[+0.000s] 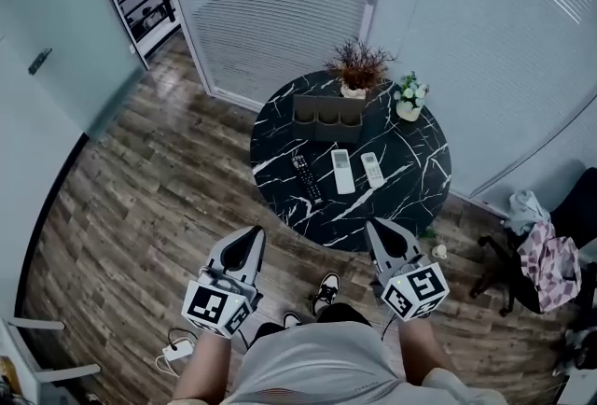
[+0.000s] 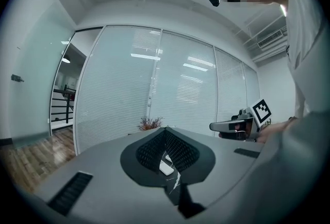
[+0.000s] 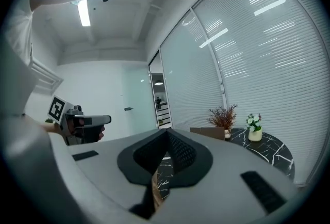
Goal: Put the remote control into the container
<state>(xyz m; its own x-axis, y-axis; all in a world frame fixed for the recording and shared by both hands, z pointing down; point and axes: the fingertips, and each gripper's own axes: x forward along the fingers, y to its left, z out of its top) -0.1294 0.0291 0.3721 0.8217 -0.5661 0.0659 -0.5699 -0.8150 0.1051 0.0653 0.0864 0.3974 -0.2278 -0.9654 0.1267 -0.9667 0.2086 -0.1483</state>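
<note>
On a round black marble table (image 1: 420, 193) lie a black remote (image 1: 307, 176) and two white remotes (image 1: 342, 170) (image 1: 372, 169). Behind them stands a brown container (image 1: 327, 117) with three compartments, also in the right gripper view (image 3: 209, 132). My left gripper (image 1: 253, 235) (image 2: 165, 130) and right gripper (image 1: 377, 228) (image 3: 166, 131) hang over the wooden floor short of the table's near edge. Both are shut and hold nothing. A white remote (image 2: 166, 168) shows below the left gripper's closed jaws.
A dried plant (image 1: 357, 67) and a pot of white flowers (image 1: 409, 100) stand at the table's back. Glass walls with blinds run behind the table. A chair with clothing (image 1: 550, 268) stands at the right. A power strip (image 1: 177, 349) lies on the floor by my feet.
</note>
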